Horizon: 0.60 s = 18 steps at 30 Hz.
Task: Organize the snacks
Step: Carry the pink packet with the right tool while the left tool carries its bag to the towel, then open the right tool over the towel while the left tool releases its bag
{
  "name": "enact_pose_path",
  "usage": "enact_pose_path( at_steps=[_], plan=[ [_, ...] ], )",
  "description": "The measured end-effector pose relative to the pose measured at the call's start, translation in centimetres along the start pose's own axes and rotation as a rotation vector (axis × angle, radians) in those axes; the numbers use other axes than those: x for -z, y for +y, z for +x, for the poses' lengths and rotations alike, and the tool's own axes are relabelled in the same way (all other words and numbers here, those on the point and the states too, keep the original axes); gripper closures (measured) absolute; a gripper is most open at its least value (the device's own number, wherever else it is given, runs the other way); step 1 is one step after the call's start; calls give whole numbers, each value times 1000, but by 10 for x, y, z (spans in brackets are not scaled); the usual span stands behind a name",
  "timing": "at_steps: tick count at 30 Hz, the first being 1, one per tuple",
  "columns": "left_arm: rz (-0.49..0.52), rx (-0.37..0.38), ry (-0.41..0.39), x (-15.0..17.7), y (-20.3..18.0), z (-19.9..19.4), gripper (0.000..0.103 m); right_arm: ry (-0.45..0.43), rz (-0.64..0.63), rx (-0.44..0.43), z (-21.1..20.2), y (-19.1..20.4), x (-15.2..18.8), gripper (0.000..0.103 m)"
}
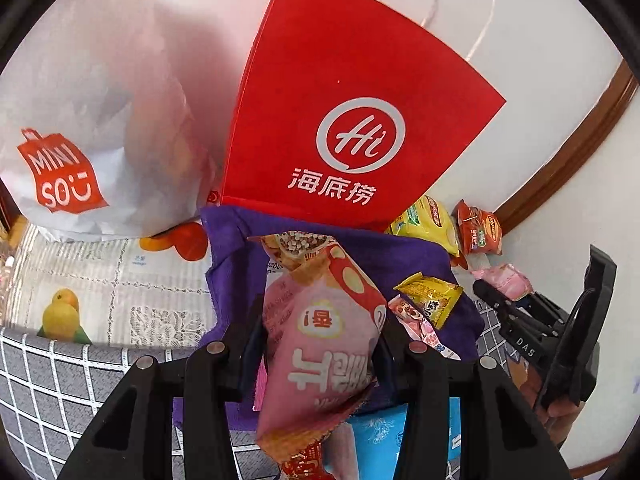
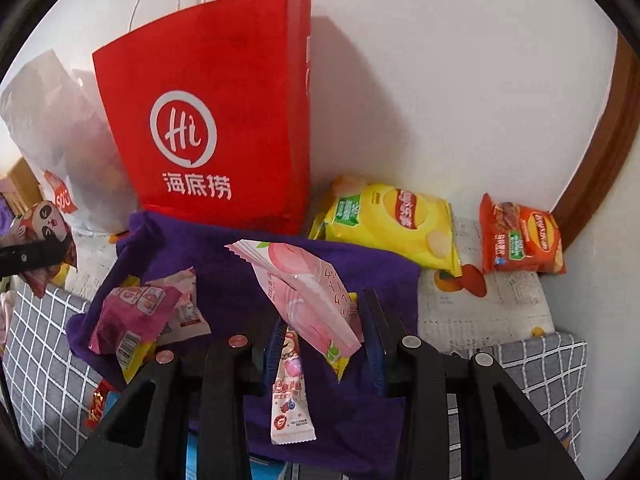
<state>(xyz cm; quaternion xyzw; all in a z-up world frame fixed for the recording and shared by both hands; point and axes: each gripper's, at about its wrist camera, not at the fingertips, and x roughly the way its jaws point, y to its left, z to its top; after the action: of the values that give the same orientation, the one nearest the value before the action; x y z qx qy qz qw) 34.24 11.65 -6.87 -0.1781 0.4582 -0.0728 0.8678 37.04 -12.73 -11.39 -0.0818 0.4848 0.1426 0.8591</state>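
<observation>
My left gripper [image 1: 318,344] is shut on a pink and red snack bag [image 1: 320,332], held above a purple cloth [image 1: 360,248]. My right gripper [image 2: 322,332] is shut on a pink peach snack packet [image 2: 304,288], held above the same cloth [image 2: 224,264]. A red paper bag [image 1: 344,92] stands against the wall behind the cloth; it also shows in the right wrist view [image 2: 212,108]. A white Miniso bag [image 1: 84,120] stands left of it. Small packets lie on the cloth: a yellow one [image 1: 434,298], a magenta one [image 2: 132,316] and a Lola stick [image 2: 290,392].
A yellow chip bag [image 2: 392,224] and an orange chip bag [image 2: 520,236] lie by the wall at the right. A fruit-print mat [image 1: 112,280] and a grey checked cover [image 2: 40,364] lie under everything. A brown wooden trim [image 2: 600,148] runs along the corner.
</observation>
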Motion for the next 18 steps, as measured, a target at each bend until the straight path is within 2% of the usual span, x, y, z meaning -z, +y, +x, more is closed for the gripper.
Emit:
enact_pose_path(
  at_steps=[8, 16, 18],
  plan=[
    [39, 100, 43, 11, -24, 21, 59, 121, -71, 41, 30, 15, 10, 67],
    [44, 131, 105, 22, -39, 48, 59, 174, -99, 18, 38, 18, 16, 67],
    [60, 114, 106, 24, -41, 53, 59, 180, -101, 19, 40, 18, 17, 67]
  ],
)
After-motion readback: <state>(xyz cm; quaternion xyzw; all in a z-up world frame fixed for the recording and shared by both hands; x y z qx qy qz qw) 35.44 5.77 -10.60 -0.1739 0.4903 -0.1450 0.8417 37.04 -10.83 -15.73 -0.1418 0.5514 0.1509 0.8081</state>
